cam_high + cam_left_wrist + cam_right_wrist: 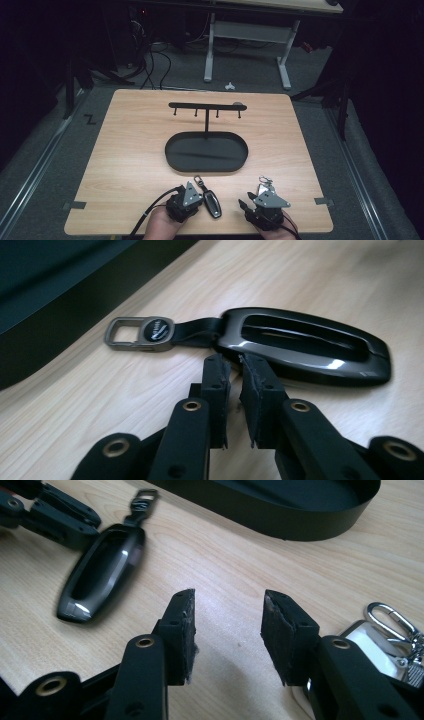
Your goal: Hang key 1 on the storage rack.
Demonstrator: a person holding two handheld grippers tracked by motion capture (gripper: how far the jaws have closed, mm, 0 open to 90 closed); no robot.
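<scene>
Two hand-held grippers are sitting at the near edge of the tabletop [130, 145], one per hand. Left hand-held gripper [199, 194] is lying low over the wood, jaws nearly closed with just a thin slit between the pads and nothing in it. Its tips are pointing at the black key fob [305, 346] and stopping just short of the fob's near edge; cannot tell from the left gripper view whether they are touching it. Fob is lying flat on the tabletop, glossy dark shell, short strap leading to a grey metal clip [137, 334]. In the high view the fob [212, 202] is resting between the two grippers, just beside the left one, clip end pointing toward the tray.

Right hand-held gripper [250, 204] is standing part open, pads well apart, bare wood showing between them, gripping nothing. A second set of keys with a silver carabiner [392, 622] is lying just beside its outer jaw; in the high view the silver key ring [264, 181] is sitting just ahead of that gripper.

Black oval tray [206, 151] is sitting mid-tabletop, beyond both sets of keys, with a post rising from its far side and carrying a hook bar [206, 106]. All four hooks are hanging bare.
</scene>
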